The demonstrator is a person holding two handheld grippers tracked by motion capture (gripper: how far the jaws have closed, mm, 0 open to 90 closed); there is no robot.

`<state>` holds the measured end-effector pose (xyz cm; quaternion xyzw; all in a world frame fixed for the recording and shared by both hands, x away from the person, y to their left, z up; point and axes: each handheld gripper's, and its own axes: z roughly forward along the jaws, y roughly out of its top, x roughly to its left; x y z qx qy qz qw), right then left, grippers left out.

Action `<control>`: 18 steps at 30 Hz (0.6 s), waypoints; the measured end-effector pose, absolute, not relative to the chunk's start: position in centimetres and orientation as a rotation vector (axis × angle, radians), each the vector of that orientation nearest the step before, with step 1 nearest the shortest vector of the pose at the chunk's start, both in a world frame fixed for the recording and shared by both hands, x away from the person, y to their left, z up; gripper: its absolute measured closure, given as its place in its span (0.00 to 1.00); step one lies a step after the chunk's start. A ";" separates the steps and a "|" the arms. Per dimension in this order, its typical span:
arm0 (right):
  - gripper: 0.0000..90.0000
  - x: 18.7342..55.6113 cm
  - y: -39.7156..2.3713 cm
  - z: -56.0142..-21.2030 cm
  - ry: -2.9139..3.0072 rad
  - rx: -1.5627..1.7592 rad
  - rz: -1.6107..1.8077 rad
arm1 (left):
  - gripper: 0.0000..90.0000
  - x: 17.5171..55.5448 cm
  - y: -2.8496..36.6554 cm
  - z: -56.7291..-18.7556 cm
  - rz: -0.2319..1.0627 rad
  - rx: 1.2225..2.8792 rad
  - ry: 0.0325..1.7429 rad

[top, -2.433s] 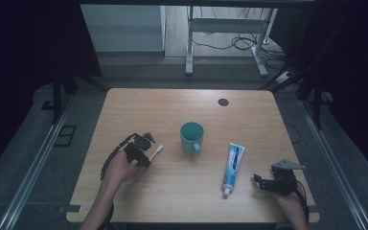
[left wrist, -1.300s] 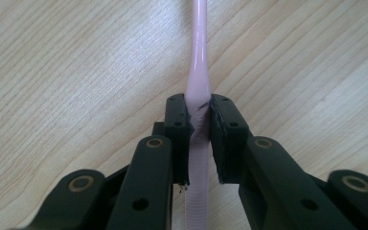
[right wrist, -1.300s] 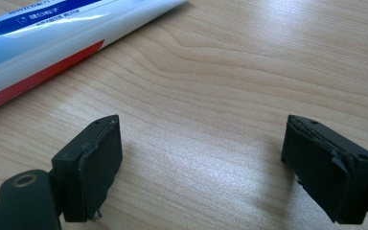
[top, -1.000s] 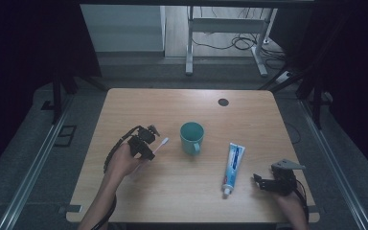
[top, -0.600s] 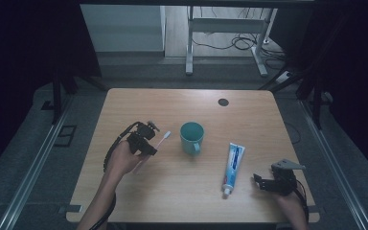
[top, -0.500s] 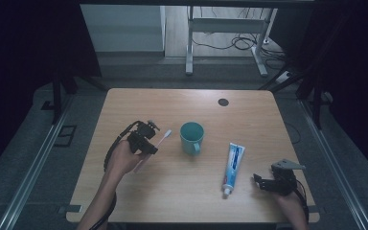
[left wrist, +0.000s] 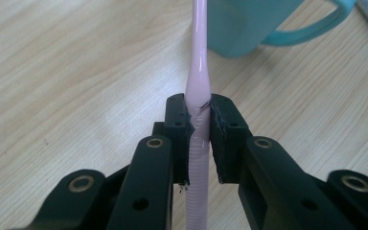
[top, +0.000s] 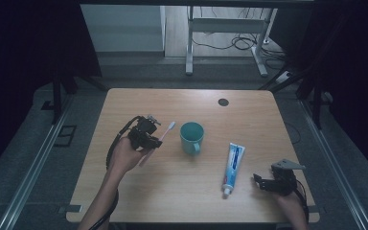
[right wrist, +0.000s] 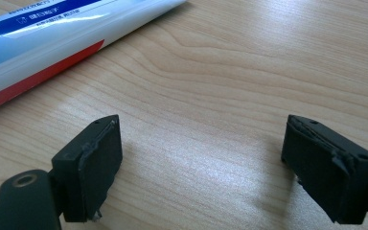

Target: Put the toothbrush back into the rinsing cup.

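One slim, glossy pink plastic toothbrush (left wrist: 197,86), ribbed along its lower handle, clamped between the matte black pads of the left hand-held gripper (left wrist: 199,125) and held above the pale wood-grain counter (top: 249,110), head end just left of the cup. One smooth teal cup (top: 191,137) with a loop handle, upright; inside not discernible. One flat blue-and-white toothpaste tube (top: 233,163) lying near the right hand-held gripper (right wrist: 201,158), jaws wide, nothing between.

The high view looks forward and down on the whole worktop (top: 182,191) from afar. The left claw's camera sits close above the wood, facing the teal mug (left wrist: 249,24), as seen overhead (top: 191,137). The right claw's camera, equally close, shares the toothpaste tube (right wrist: 52,33) lying right of that mug.
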<state>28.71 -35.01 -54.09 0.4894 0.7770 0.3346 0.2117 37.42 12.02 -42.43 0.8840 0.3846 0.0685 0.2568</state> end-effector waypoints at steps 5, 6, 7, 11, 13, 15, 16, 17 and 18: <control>0.15 28.7 -35.0 -54.1 2.157 1.361 0.931 | 0.87 37.4 12.0 -41.9 0.204 2.366 1.023; 0.15 28.7 -35.0 -54.1 2.157 1.361 0.931 | 0.87 37.4 12.0 -41.8 0.208 2.360 1.016; 0.15 28.7 -35.0 -54.1 2.157 1.361 0.931 | 0.87 37.3 11.9 -41.7 0.215 2.345 1.015; 0.15 28.7 -35.0 -54.1 2.157 1.361 0.931 | 0.87 37.3 11.8 -41.1 0.232 2.315 0.985; 0.15 28.7 -35.0 -54.1 2.157 1.361 0.931 | 0.87 37.3 11.7 -40.8 0.244 2.298 0.974; 0.15 28.7 -35.0 -54.1 2.157 1.360 0.931 | 0.87 37.3 11.5 -40.6 0.251 2.282 0.969; 0.15 28.7 -35.0 -54.1 2.157 1.361 0.931 | 0.87 37.3 11.4 -40.5 0.255 2.271 0.963; 0.15 28.7 -35.0 -54.1 2.157 1.361 0.931 | 0.87 37.4 11.4 -40.4 0.256 2.263 0.957; 0.15 28.7 -35.0 -54.1 2.157 1.360 0.931 | 0.87 37.3 11.2 -40.3 0.261 2.252 0.959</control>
